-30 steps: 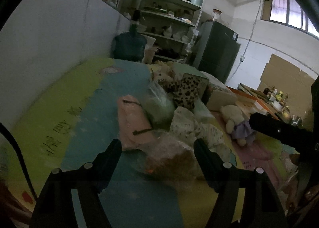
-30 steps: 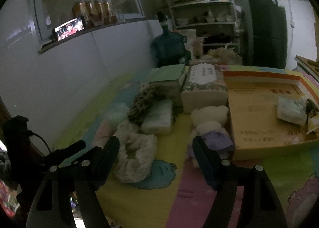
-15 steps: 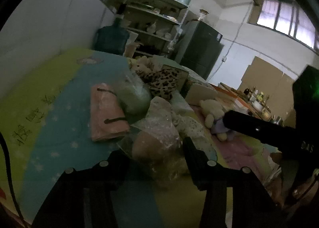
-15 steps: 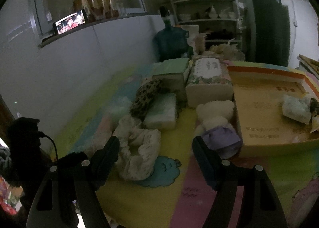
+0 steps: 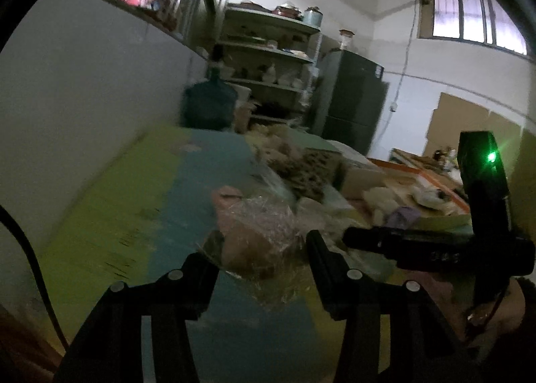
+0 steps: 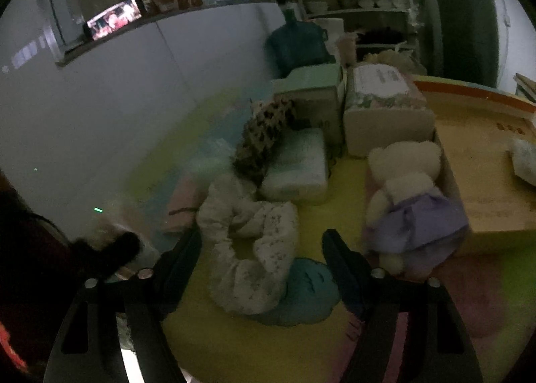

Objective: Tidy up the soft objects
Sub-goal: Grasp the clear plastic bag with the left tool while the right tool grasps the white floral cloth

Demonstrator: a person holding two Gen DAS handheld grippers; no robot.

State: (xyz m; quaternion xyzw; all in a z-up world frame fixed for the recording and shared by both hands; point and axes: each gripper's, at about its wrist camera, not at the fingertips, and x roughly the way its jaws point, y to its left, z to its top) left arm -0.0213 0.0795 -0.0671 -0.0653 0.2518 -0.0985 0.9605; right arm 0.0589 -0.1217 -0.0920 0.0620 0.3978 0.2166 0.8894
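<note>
My left gripper [image 5: 259, 247] is shut on a crinkly clear plastic bag [image 5: 264, 232] with a soft tan thing inside, held above the mat. My right gripper [image 6: 261, 247] is open and empty, low over the mat, with a white floral cloth [image 6: 251, 245] lying between its fingers. A white teddy bear in a purple skirt [image 6: 407, 195] lies to the right of it. A leopard-print cloth [image 6: 264, 135] and a pale wrapped pack [image 6: 296, 165] lie behind the floral cloth. A pink folded cloth [image 6: 182, 205] lies left of it.
A shallow cardboard tray [image 6: 485, 162] with an orange rim sits at the right, a white bundle [image 6: 524, 162] in it. A green box [image 6: 311, 94] and a flowered tissue pack [image 6: 385, 105] stand behind. A white wall [image 6: 117, 98] runs along the left. The right gripper's body [image 5: 435, 252] crosses the left view.
My left gripper closed on the plastic bag and lifted it off the mat. My right gripper moved forward and lower over the floral cloth, still open.
</note>
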